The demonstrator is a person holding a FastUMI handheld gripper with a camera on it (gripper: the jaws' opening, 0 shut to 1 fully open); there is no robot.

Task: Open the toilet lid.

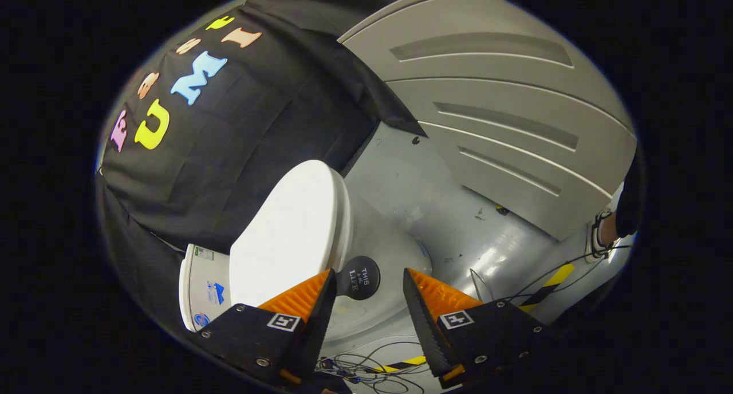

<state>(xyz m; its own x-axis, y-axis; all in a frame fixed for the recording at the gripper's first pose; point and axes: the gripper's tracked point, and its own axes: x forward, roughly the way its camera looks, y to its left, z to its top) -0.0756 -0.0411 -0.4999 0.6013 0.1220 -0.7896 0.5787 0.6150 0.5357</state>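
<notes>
The white toilet lid (292,228) is a smooth oval just beyond my left finger, with its rounded front edge (345,211) towards the grey floor. It seems to lie down flat on the seat. The white tank (203,291), which carries small stickers, sits behind it against the black cloth. My gripper (369,274) is open, its orange-faced fingers wide apart with nothing between them. The left fingertip (327,279) is close beside the lid's edge; I cannot tell whether it touches.
A round black disc (358,276) lies on the grey floor (435,211) just ahead of the fingers. Loose cables (372,365) and yellow-black tape (550,285) cross the floor nearby. A grey ribbed panel (492,113) stands beyond. A person's shoe (601,239) is at the far right.
</notes>
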